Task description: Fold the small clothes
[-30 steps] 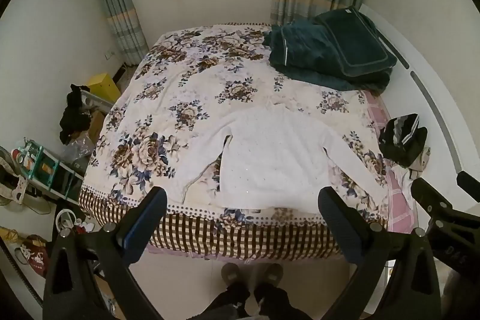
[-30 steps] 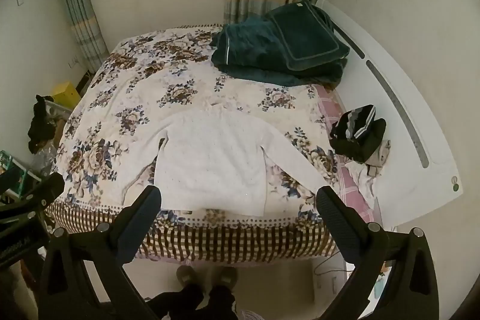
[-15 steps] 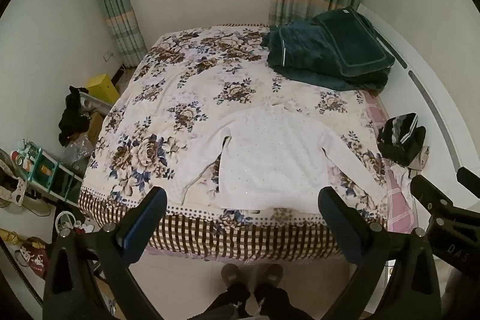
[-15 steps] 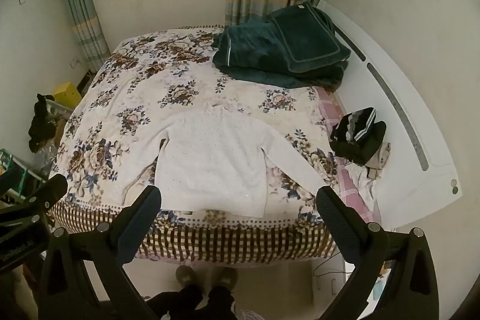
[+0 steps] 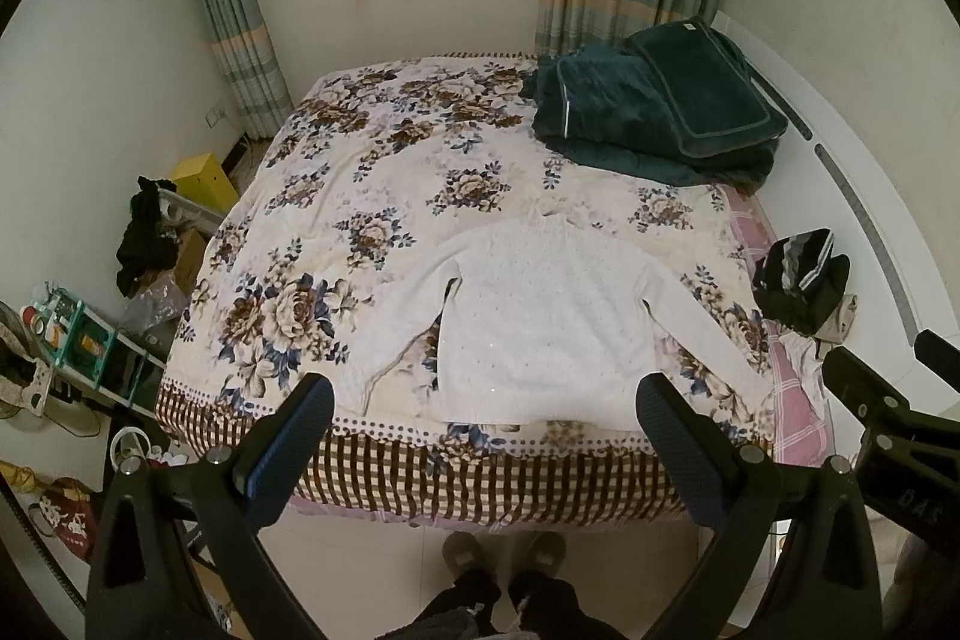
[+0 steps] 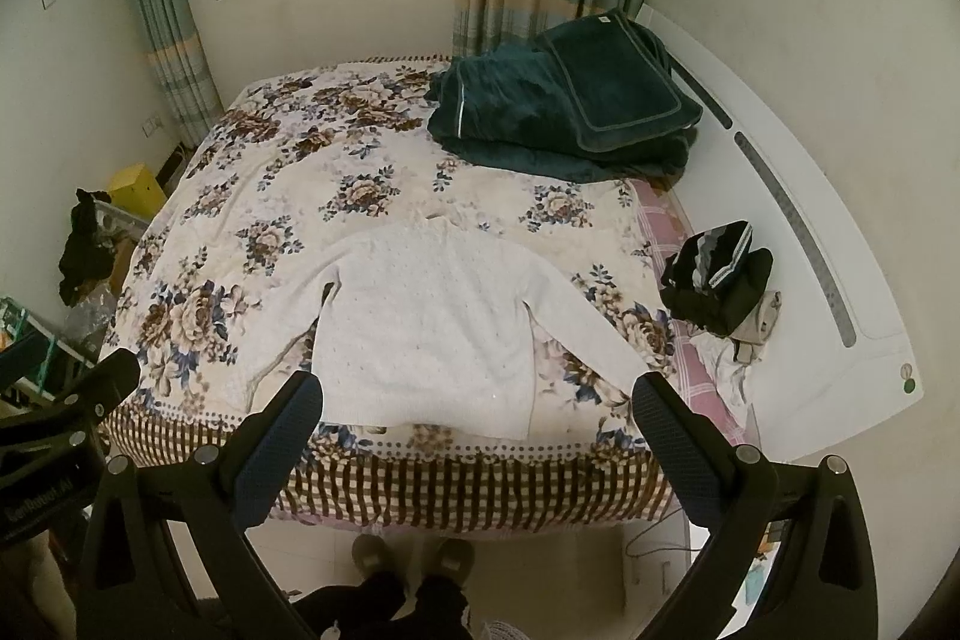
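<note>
A white knit sweater (image 5: 540,322) (image 6: 426,322) lies flat on the flowered bedspread (image 5: 372,196) (image 6: 252,220), hem toward the near edge, both sleeves spread out to the sides. My left gripper (image 5: 483,397) hangs open above the foot of the bed, well short of the sweater, nothing between its fingers. My right gripper (image 6: 477,394) is open too and holds nothing, at about the same height. In the left wrist view the right gripper shows at the right edge; in the right wrist view the left gripper shows at the left edge.
A dark green folded quilt (image 5: 654,106) (image 6: 558,106) sits at the far right of the bed. A heap of black and pale clothes (image 5: 804,280) (image 6: 720,286) lies on the right edge by the white headboard (image 6: 828,244). Clutter and a shelf (image 5: 90,340) stand left. A person's slippers (image 5: 504,556) are below.
Both grippers have drifted slightly; the bed and sweater sit a touch higher in the views. The sweater has not moved.
</note>
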Motion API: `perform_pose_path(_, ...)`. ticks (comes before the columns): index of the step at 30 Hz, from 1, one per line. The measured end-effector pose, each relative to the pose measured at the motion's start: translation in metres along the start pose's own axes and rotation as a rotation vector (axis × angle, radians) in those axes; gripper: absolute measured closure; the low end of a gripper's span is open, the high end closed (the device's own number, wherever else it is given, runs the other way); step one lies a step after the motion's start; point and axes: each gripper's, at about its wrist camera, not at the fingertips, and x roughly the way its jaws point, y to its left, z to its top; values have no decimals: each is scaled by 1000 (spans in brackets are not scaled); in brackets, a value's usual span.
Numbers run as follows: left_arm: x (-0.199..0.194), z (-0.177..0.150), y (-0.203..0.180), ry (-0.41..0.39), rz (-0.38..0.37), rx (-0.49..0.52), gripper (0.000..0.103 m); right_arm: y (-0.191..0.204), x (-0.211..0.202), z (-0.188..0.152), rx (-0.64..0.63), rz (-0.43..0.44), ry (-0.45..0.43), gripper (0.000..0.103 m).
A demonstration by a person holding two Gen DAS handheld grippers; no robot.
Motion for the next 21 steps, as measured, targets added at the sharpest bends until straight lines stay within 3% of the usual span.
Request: perform_pose_path(21, -4, 13, -3, -7, -2, 2, 0, 8, -11, 8, 0, 1, -7, 0)
